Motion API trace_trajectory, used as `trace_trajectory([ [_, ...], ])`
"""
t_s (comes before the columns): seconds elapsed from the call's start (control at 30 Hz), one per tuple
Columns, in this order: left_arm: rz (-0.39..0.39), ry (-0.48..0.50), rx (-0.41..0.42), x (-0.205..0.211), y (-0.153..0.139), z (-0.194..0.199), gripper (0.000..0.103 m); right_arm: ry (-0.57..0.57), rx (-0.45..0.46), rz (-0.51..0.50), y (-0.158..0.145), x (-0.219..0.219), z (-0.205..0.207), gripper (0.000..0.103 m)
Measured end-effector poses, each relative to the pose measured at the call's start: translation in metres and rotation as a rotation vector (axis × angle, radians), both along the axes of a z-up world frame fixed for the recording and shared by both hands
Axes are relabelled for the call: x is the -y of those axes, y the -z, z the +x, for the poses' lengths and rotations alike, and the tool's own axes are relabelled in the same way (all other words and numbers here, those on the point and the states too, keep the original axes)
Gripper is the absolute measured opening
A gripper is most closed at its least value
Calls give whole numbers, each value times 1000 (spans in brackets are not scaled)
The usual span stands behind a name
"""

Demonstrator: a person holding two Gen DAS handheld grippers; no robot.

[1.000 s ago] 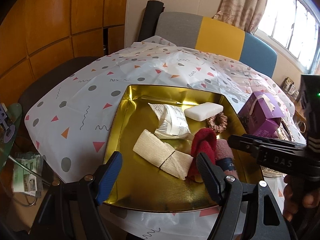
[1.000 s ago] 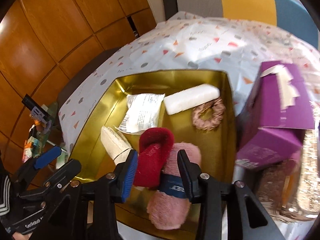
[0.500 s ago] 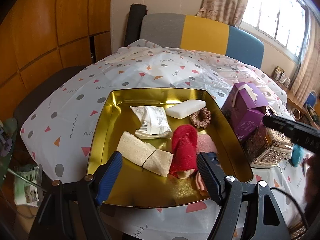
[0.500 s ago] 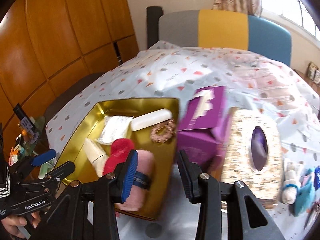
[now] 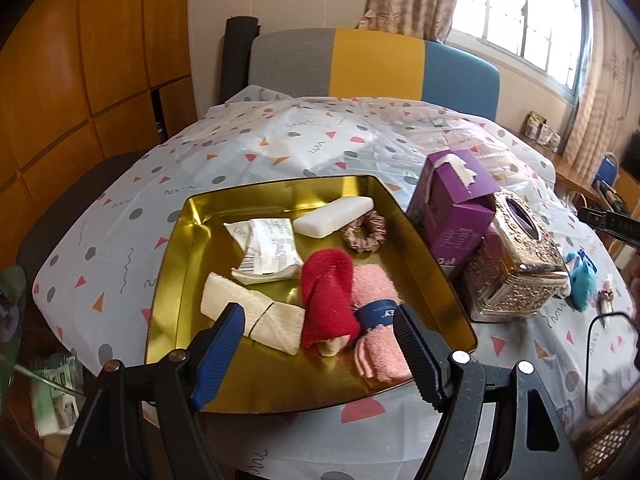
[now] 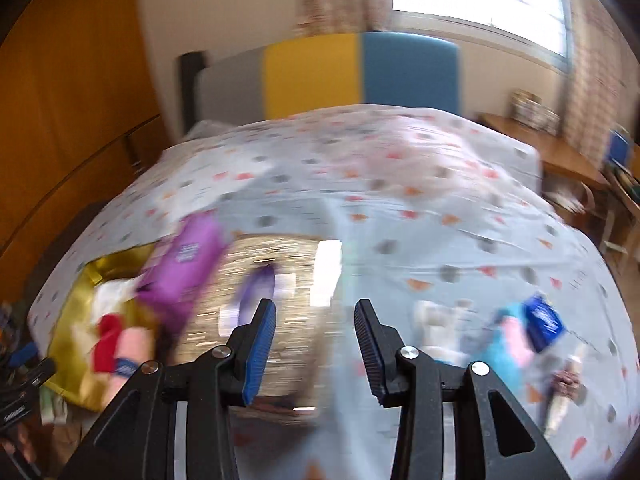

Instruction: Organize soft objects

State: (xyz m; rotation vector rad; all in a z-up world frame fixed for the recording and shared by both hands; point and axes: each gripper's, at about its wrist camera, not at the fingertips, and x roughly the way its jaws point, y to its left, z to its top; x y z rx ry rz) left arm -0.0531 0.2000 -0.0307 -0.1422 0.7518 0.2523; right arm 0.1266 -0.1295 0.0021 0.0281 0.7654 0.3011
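A gold tray (image 5: 176, 264) holds a red cloth (image 5: 326, 292), a pink towel with a blue band (image 5: 376, 312), a beige roll (image 5: 256, 312), a white packet (image 5: 268, 248), a white bar (image 5: 334, 216) and a scrunchie (image 5: 364, 232). My left gripper (image 5: 316, 352) is open and empty at the tray's near edge. My right gripper (image 6: 314, 344) is open and empty, in a blurred view above the tablecloth right of the tray (image 6: 76, 312). Teal and pink soft things (image 6: 508, 344) lie at the right; a teal one shows in the left wrist view (image 5: 582, 280).
A purple box (image 5: 452, 208) and an ornate gold tissue box (image 5: 516, 268) stand right of the tray. A patterned tablecloth (image 5: 280, 148) covers the table. A chair (image 5: 376, 64) stands behind. A black cable (image 5: 592, 360) lies at the right.
My right gripper has left the pink towel in the tray and swung right across the table. My left gripper has pulled back and up a little.
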Motion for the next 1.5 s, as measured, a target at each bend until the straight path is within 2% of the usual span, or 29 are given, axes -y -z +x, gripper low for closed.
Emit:
trace_trajectory([
  [0.13, 11, 23, -6, 9, -1, 3, 77, 186, -17, -2, 16, 57, 19, 41],
  [0.27, 26, 46, -10, 19, -2, 6, 77, 373, -51, 40, 41, 118, 33, 41],
  [0.4, 39, 75, -6, 31, -5, 10, 77, 557, -140, 206, 60, 170, 32, 41],
  [0.47, 48, 90, -7, 36, -6, 12, 77, 604, -171, 258, 67, 185, 29, 41],
  [0.67, 57, 137, -12, 53, -6, 17, 77, 627, -233, 329, 77, 196, 23, 41],
  [1.0, 68, 221, -4, 79, -11, 20, 77, 653, -246, 360, 82, 199, 24, 41],
  [1.17, 59, 275, 10, 91, -16, 22, 77, 690, -287, 353, 88, 204, 24, 41],
  [1.33, 46, 368, 37, 113, -31, 29, 77, 752, -293, 402, 93, 218, 16, 41],
  [1.5, 32, 510, 67, 153, -52, 45, 77, 777, -312, 482, 99, 228, 13, 41],
])
